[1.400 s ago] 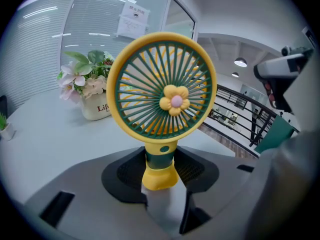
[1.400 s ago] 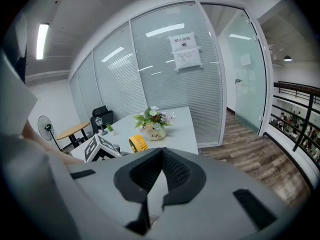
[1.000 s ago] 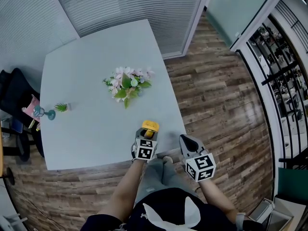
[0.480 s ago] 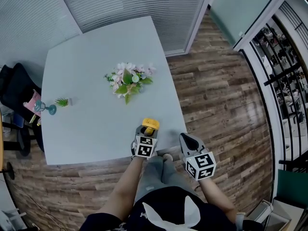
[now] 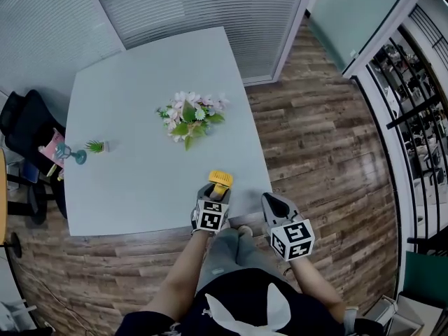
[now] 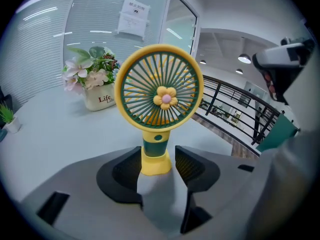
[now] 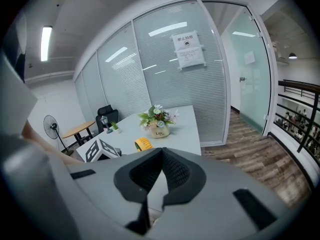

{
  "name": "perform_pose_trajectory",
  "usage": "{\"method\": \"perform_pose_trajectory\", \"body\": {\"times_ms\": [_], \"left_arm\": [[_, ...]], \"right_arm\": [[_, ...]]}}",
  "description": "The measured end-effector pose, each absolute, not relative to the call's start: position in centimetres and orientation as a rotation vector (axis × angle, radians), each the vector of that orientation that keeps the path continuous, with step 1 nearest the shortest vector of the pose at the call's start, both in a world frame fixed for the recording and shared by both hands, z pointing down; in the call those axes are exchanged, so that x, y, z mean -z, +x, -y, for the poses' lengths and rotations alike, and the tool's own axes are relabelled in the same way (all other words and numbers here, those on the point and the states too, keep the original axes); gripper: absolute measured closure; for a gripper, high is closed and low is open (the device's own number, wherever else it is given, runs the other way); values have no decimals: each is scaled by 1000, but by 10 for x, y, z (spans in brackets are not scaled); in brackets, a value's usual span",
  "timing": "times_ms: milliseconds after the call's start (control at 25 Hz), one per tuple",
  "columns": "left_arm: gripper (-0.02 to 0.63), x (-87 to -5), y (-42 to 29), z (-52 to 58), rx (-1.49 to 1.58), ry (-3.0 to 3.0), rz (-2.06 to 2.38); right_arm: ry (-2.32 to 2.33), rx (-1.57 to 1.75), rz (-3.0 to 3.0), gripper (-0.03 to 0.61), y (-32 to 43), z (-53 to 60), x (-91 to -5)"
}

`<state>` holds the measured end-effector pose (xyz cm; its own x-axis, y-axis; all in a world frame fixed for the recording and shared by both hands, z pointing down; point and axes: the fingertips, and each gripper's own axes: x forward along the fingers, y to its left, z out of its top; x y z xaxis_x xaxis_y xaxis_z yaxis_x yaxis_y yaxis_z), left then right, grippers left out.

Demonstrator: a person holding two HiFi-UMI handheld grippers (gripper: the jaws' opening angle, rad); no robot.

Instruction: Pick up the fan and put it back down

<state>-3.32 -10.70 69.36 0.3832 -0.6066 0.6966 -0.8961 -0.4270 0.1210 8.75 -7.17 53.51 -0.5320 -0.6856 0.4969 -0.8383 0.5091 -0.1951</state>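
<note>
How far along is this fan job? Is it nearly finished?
Nearly. Done: the fan stands upright on the table. In hand: the left gripper's jaws have just been opening, with the fan's base between them, a gap showing on one side. Left: drawing that gripper back. The right gripper is shut, idle.

From the head view, only the yellow top of the fan (image 5: pixel 220 179) shows. The rest is hidden behind the left gripper (image 5: pixel 216 194), whose jaws have just been opening with the fan's foot between them. In the right gripper view, the grey body of the right gripper (image 7: pixel 162 150) covers all but a yellow sliver of the fan. The fan's guard hides the right side of the flower pot (image 6: pixel 97 100). Print on the notice (image 6: pixel 135 10) on the far glass wall is too small to read. At far left, a black chair (image 5: pixel 21 121) is cut by the picture's edge, and a small teal object (image 5: pixel 78 157) is too small to identify.
</note>
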Motion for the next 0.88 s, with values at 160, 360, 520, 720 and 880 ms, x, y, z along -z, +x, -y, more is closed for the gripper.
{"method": "perform_pose_trajectory", "body": {"times_ms": [160,360,520,720,880], "left_arm": [[411,-684,-37,97,-757,2140,1310],[413,-660,-47,88,-690,2131,1345],[413,-636,-56,80,-636,2140,1369],[454,-600,-62,70,-535,2171,1432],[504,-571,-65,61,-461,2192,1490]], "right_arm": [[1257,-584,2412,574,89,71,-533],[1232,-571,2430,574,88,72,-531],[1204,-555,2451,574,83,71,-529],[1166,-521,2486,574,73,70,-522],[1137,-499,2511,574,66,67,-516]]}}
